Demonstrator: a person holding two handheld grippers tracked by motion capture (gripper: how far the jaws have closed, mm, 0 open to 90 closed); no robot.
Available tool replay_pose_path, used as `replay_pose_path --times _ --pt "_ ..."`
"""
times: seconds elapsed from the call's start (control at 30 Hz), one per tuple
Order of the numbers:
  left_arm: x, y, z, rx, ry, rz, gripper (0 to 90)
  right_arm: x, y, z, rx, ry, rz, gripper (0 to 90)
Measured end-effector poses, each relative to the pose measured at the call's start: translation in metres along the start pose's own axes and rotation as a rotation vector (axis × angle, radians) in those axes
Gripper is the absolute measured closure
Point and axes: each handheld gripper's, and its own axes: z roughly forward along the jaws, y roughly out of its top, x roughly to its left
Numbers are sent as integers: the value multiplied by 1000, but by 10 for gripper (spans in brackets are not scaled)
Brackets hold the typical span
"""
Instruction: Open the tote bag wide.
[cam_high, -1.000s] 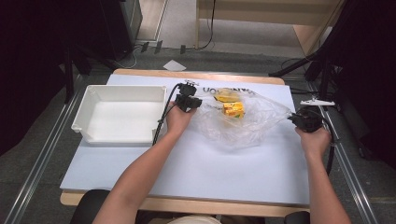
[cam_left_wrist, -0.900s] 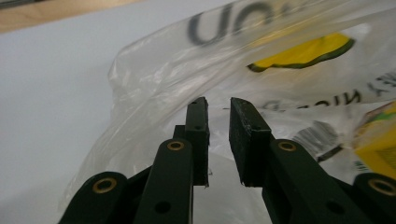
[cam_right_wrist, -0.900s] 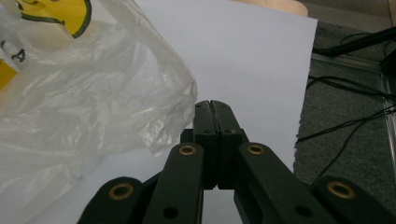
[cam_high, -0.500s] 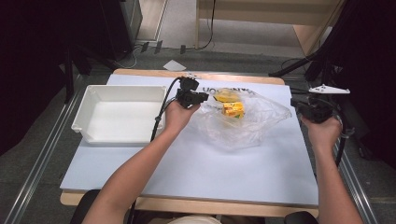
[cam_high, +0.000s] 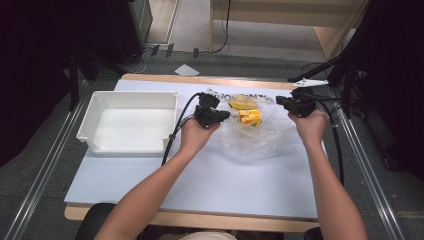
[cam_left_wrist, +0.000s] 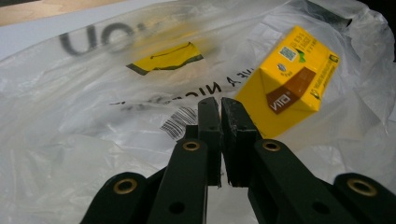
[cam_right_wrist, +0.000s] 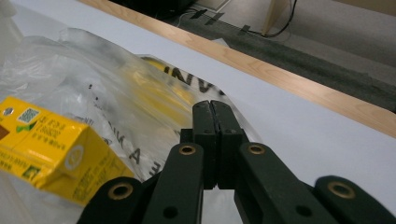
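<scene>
Clear plastic bag (cam_high: 260, 135) near the table's far edge holds a yellow carton (cam_left_wrist: 287, 81); left gripper (cam_left_wrist: 219, 109) pinches its film — right gripper (cam_right_wrist: 211, 114) is clenched, probably on the bag's rim, to spread the mouth.

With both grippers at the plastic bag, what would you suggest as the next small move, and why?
Probably spread the two grippers a little further apart to widen the bag's mouth. The left gripper and right gripper both look shut on the plastic bag, apparently on its film, and the yellow carton lies inside, beside the white bin.
</scene>
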Motion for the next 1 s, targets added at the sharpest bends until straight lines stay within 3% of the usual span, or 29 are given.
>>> replay_pose_path --times 0.23,0.4,0.73,1.0 --pt "-12 -19 1 10 -27 20 878 10 6 38 15 47 12 900" --pt "-16 -38 7 26 -36 17 876 8 1 58 55 40 20 900" --pt "-20 -73 19 62 -65 8 877 15 -11 86 117 56 20 900" --pt "-26 -90 28 86 -82 20 878 20 -20 103 159 67 17 900"
